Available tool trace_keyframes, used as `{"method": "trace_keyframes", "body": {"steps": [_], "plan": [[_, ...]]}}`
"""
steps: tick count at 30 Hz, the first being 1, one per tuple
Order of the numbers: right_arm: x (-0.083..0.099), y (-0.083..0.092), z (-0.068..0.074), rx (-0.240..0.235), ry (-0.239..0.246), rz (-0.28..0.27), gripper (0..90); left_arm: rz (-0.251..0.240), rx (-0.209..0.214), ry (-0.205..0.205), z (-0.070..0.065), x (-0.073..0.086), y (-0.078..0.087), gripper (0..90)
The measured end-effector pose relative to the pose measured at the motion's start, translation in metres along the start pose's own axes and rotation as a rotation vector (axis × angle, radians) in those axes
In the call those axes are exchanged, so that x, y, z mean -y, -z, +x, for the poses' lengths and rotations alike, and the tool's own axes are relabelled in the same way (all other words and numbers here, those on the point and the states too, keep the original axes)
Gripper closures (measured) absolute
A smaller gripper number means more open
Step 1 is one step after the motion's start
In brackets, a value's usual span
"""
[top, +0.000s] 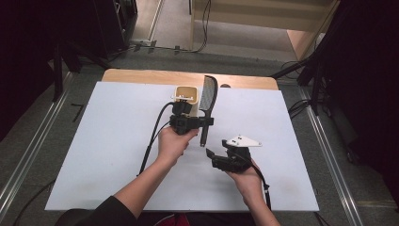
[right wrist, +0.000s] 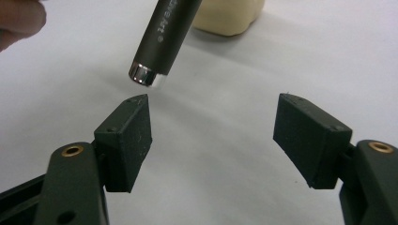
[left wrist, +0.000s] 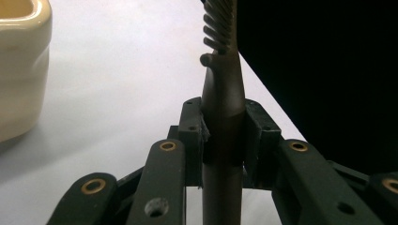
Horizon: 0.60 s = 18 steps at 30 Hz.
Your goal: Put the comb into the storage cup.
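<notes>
A black comb (top: 208, 94) is held above the white table with its teeth pointing away and its handle toward me. My left gripper (top: 204, 121) is shut on the comb's handle (left wrist: 223, 93), with a pad on each side of it. A cream square cup (top: 186, 96) stands just left of the comb, behind the left gripper. My right gripper (top: 211, 157) is open, a little below and right of the handle's end. In the right gripper view the handle (right wrist: 164, 37), tipped with a silver cap, hangs just above the left pad of my open right gripper (right wrist: 213, 126); nothing is between the pads.
The white board (top: 117, 141) covers a wooden table whose far edge (top: 141, 75) shows behind the cup. Cables trail from both grippers toward me. Dark stands and a floor rail (top: 28, 150) flank the table. The cream cup (right wrist: 227, 16) sits beyond the right gripper.
</notes>
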State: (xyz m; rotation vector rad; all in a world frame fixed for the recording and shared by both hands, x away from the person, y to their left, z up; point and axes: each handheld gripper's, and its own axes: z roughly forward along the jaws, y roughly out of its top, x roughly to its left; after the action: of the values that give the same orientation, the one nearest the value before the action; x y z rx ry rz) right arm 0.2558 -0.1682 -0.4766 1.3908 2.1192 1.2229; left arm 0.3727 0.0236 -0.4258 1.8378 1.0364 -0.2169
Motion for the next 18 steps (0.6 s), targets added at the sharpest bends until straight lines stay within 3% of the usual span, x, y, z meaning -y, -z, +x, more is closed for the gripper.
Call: {"method": "trace_keyframes", "body": {"steps": [5, 9, 18], "plan": [[0.002, 0.003, -0.004, -0.043, 0.04, 0.023, 26.3, 0.006, 0.002, -0.014, 0.0, 0.0, 0.003, 73.3], [0.004, 0.006, -0.009, -0.054, 0.055, 0.035, 26.3, 0.01, -0.001, -0.025, -0.001, 0.001, 0.004, 73.3], [0.009, 0.008, -0.017, -0.07, 0.136, 0.057, 26.3, 0.014, 0.02, -0.037, 0.0, 0.003, 0.01, 73.3]]}}
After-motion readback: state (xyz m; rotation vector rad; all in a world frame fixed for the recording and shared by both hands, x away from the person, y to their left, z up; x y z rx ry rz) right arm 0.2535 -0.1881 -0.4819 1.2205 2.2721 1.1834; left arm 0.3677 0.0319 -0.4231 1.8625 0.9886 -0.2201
